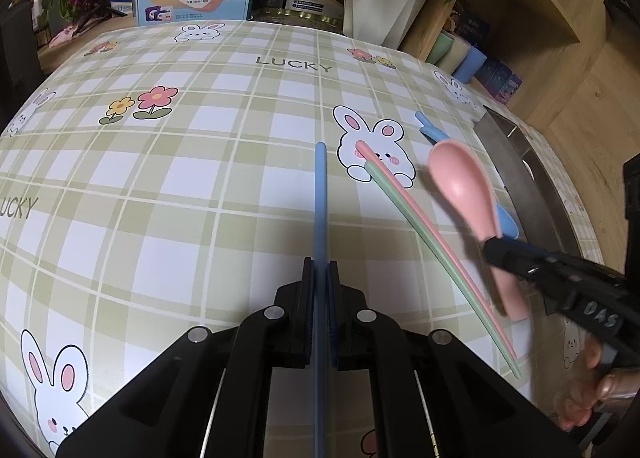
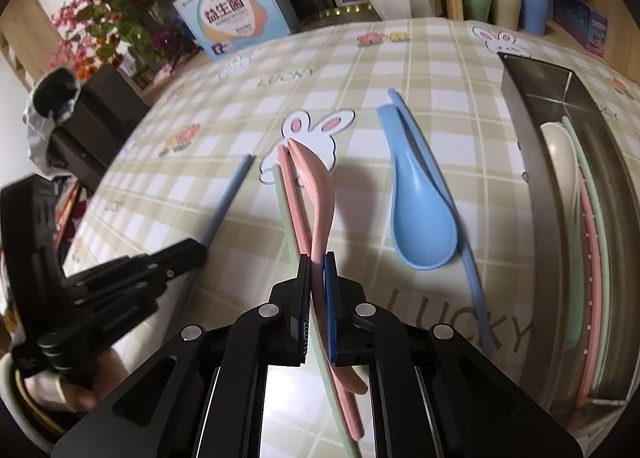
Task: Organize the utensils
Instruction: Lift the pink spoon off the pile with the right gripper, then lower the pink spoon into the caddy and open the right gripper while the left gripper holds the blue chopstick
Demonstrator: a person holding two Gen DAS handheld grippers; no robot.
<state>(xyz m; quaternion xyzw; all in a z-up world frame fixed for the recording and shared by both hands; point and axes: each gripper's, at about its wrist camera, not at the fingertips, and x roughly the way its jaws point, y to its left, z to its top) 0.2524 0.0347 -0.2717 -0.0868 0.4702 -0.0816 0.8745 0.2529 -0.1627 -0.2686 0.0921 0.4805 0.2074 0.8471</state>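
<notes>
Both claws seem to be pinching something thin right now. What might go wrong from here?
The left gripper pinches only one end of the long blue chopstick; it may swivel or slip. The right gripper holds the pink spoon edge-on above the pink chopstick and green chopstick; lowering it may scatter them.

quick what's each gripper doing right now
Left gripper: shut on the blue chopstick.
Right gripper: shut on the pink spoon.

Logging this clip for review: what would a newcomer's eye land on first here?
The left gripper is shut on a long blue chopstick at the centre of the bunny-print checked tablecloth. Beside it, the right gripper clamps a pink plastic spoon, raised, with a blue plastic spoon lying by the steel tray.
</notes>
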